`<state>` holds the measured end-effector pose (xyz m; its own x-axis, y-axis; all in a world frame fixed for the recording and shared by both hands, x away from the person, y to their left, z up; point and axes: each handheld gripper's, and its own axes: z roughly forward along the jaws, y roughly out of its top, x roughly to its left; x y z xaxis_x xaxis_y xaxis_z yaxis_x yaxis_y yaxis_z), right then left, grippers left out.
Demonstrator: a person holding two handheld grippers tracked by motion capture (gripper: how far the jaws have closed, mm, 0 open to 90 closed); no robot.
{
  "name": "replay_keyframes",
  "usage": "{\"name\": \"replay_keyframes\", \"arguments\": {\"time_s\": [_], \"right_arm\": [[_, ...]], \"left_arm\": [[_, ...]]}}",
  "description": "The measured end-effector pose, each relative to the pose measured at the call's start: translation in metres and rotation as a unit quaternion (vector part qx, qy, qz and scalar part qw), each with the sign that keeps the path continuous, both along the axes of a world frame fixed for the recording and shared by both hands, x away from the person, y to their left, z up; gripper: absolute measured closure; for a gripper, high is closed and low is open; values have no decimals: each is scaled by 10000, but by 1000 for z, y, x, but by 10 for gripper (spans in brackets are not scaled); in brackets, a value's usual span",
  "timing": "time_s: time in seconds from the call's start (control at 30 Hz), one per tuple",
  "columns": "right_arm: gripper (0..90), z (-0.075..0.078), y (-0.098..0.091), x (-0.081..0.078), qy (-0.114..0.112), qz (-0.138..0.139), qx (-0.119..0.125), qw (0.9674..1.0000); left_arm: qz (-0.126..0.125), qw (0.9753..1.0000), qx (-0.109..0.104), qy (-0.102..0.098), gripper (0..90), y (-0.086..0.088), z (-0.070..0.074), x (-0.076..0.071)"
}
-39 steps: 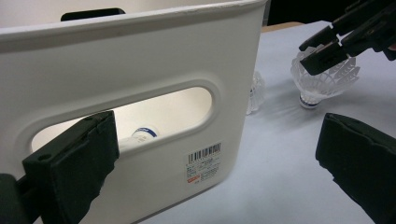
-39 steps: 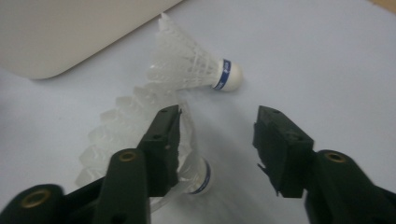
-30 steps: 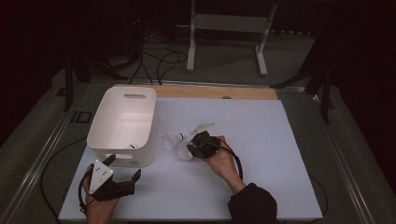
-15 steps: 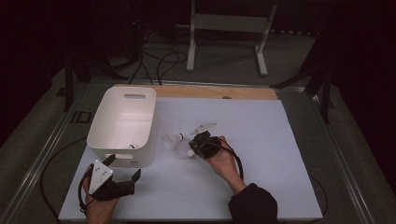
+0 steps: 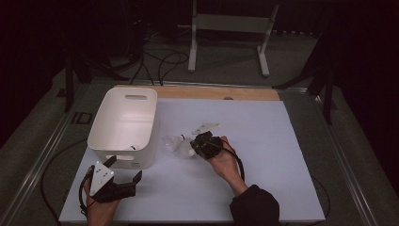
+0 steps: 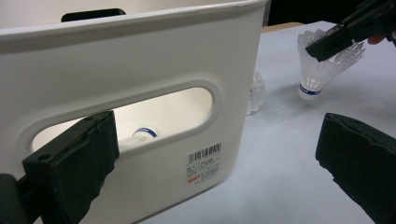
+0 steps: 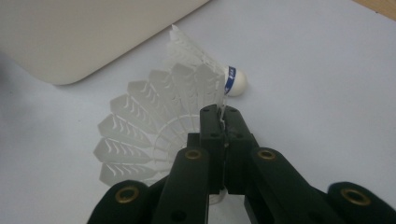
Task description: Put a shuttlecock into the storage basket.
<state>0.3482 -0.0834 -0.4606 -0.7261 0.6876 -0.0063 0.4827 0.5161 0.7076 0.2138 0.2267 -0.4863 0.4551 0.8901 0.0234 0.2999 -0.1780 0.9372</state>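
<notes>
One shuttlecock (image 7: 168,126) clamped by its skirt in your right tongs (image 7: 220,122); left tongs (image 6: 215,158) apart. Next: lift it into the bin (image 5: 123,123).

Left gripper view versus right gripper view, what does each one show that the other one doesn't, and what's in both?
The left gripper view alone shows the white bin's handle slot, a shuttlecock inside the bin, the barcode label and the left gripper with its jaws wide apart. The right gripper view alone shows close up how the right gripper pinches the skirt edge. Both share the held shuttlecock, the white bin and the pale table surface.
</notes>
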Motion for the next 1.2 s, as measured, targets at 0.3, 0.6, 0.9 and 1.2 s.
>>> {"name": "replay_keyframes", "arguments": {"time_s": [0.3,0.6,0.9,1.2], "right_arm": [[890,4,1,0,-47,-39,48,10000],[891,8,1,0,-81,-95,95,9999],[891,12,2,-1,-94,-113,155,9998],[890,18,3,-1,-125,-133,240,9995]], "left_arm": [[-8,10000,3,-1,0,0,0,0],[-9,10000,-2,-4,0,0,0,0],[-10,10000,-2,-3,0,0,0,0],[-19,10000,6,3,0,0,0,0]]}}
